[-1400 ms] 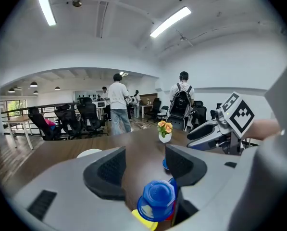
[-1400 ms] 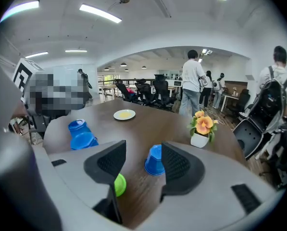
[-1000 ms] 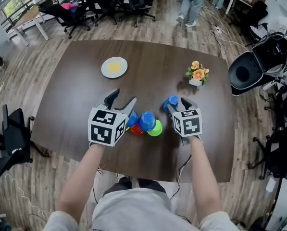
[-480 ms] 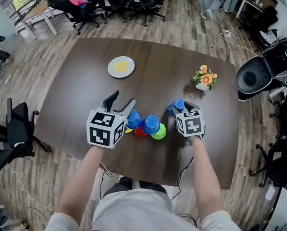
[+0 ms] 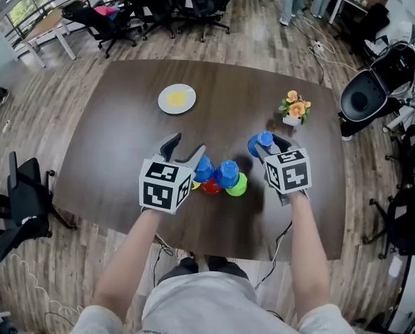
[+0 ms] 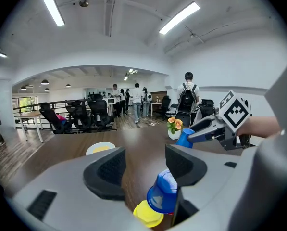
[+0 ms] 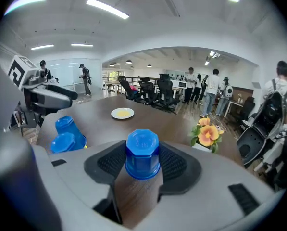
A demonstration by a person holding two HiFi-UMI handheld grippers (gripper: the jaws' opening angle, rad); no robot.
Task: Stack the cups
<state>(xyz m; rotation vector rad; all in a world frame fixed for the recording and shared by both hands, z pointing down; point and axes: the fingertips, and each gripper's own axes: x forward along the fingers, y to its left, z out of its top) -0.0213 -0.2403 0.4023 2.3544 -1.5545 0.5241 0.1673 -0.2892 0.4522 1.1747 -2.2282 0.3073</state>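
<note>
Left gripper (image 5: 185,146): jaws wide, empty, hovering just above cup cluster (image 5: 221,178) on counter (image 5: 124,117).
Right gripper (image 7: 142,163): closing on inverted blue cup (image 7: 142,153), pads at its sides.
Risk: tapered wall; an off-centre squeeze may tilt or eject the cup.

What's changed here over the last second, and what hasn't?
The right tongs are closing on the upside-down blue cup between them. The left tongs stay open beside the other cups; the plate and flowers haven't moved.
</note>
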